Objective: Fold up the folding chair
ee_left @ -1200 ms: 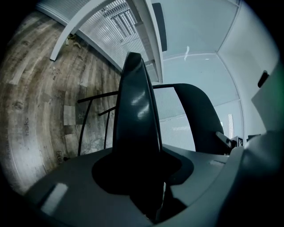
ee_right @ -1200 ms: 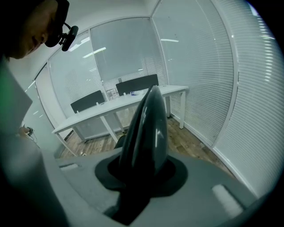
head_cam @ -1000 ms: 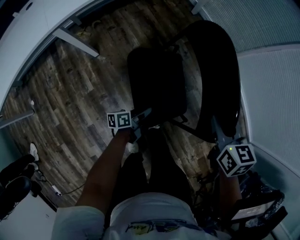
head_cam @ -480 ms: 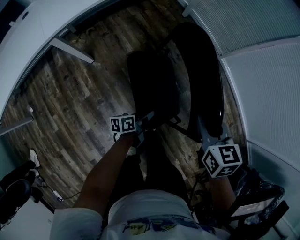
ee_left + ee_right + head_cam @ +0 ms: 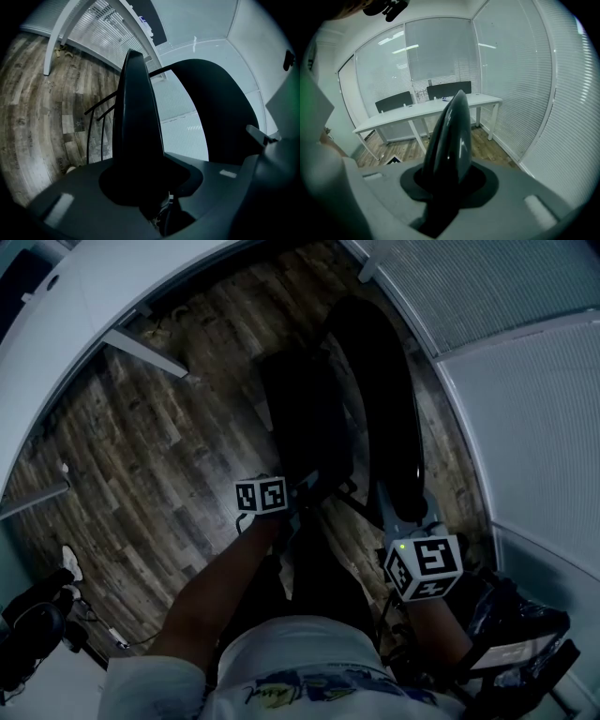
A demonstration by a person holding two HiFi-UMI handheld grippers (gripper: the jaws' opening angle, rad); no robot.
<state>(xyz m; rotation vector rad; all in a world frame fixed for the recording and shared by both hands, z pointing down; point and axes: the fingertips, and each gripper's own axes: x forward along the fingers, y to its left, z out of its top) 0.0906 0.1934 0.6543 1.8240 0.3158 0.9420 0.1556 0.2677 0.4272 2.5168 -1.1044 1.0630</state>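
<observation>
A black folding chair stands on the wood floor in front of me. In the head view its seat (image 5: 307, 423) is tipped up close to the backrest (image 5: 380, 409). My left gripper (image 5: 305, 486) is shut on the seat's near edge. The left gripper view shows the seat (image 5: 137, 122) edge-on between the jaws of the left gripper (image 5: 140, 173), with the backrest (image 5: 220, 112) to its right. My right gripper (image 5: 398, 514) is shut on the backrest's top edge. The dark glossy backrest (image 5: 452, 136) rises from between the jaws of the right gripper (image 5: 447, 180).
A white blinds-covered wall (image 5: 525, 381) curves close along the chair's right. A white table (image 5: 426, 110) with two black chairs (image 5: 449, 89) behind it stands ahead. A white table leg (image 5: 141, 338) crosses the floor at upper left. Dark gear (image 5: 33, 615) lies at lower left.
The seat has swung up toward the backrest, so the chair looks narrower. My left gripper rose with the seat edge. The right gripper and backrest shifted left in the head view.
</observation>
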